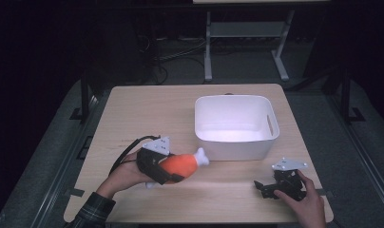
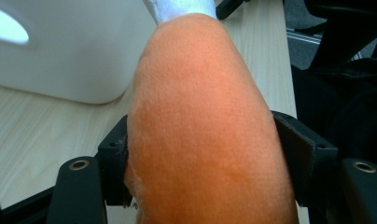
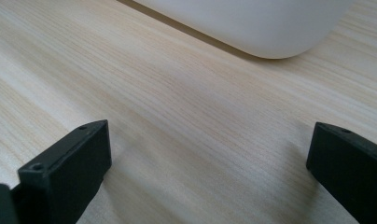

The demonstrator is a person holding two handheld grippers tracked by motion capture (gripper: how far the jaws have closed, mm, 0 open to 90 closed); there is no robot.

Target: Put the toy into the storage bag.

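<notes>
An orange plush drumstick (image 1: 180,164) with a white bone end is held just above the table, left of centre, its bone end pointing toward the white bin (image 1: 236,126). My left gripper (image 1: 165,172) is shut on the toy's orange body. In the left gripper view both pads press into the orange plush (image 2: 200,130), and the white bone end (image 2: 182,9) pokes out past it. My right gripper (image 1: 261,187) rests low on the table at the front right, jaws open, nothing between them. The right gripper view has bare wood between its fingers (image 3: 74,163).
The white bin stands on the wooden table (image 1: 133,114) at the right of centre, with a handle slot (image 1: 270,124) in its right wall, and nothing visible inside. Its rounded corner (image 3: 270,32) lies ahead of my right gripper. A metal stand (image 1: 208,47) is on the floor behind.
</notes>
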